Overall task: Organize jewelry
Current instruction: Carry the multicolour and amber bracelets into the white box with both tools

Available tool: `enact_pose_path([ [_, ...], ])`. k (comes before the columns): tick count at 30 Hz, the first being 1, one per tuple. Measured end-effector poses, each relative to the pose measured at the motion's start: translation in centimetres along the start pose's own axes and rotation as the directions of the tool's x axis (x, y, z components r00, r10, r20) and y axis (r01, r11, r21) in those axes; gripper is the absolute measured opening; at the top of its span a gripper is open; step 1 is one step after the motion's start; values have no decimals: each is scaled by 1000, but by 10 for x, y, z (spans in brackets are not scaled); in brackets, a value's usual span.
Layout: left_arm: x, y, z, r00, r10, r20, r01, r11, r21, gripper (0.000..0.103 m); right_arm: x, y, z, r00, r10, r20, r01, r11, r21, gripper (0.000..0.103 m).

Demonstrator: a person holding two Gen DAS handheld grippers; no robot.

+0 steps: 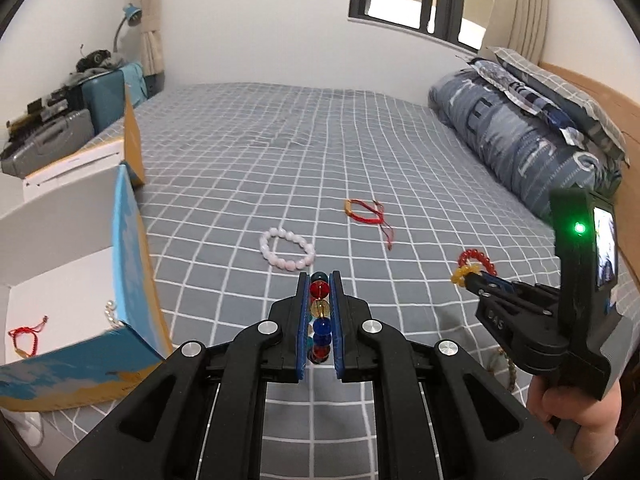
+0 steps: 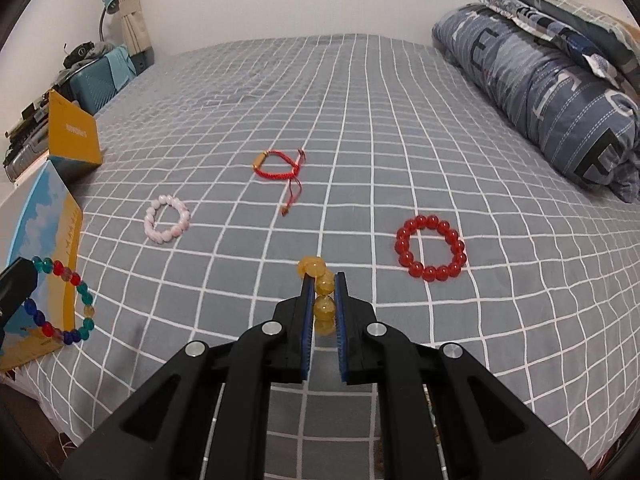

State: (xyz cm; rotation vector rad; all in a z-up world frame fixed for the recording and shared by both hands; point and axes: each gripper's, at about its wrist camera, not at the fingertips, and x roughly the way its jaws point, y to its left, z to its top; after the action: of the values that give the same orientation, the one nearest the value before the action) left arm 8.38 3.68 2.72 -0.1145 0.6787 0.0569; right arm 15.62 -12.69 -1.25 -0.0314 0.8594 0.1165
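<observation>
Left gripper (image 1: 319, 312) clamps the multicoloured glass-bead bracelet (image 1: 320, 308) above the grey checked bed (image 2: 360, 128), beside the blue-and-white cardboard box (image 1: 124, 248); right gripper (image 2: 323, 304) pinches the amber-yellow bead bracelet (image 2: 320, 284), lifted over the bed near the red bead bracelet (image 2: 431, 247).

Both wrist views low over bed (image 1: 320, 140).

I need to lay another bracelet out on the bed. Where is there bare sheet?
Free: the far half of the bed sheet, beyond the red cord bracelet. Crowded: the near strip, between the pink bracelet and red bead bracelet.
</observation>
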Motion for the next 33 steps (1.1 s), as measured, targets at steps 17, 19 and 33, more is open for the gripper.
enact_pose_path([
  [17, -16, 40, 19, 991, 131, 18, -131, 991, -13, 9, -26, 26, 21, 999, -6, 49, 7, 1000, -6, 9],
  [19, -25, 50, 23, 990, 140, 27, -140, 990, -24, 9, -32, 35, 25, 999, 8, 49, -8, 1000, -13, 9],
  [33, -96, 130, 43, 967, 245, 65, -239, 967, -85, 9, -83, 136, 40, 993, 75, 89, -63, 990, -123, 9],
])
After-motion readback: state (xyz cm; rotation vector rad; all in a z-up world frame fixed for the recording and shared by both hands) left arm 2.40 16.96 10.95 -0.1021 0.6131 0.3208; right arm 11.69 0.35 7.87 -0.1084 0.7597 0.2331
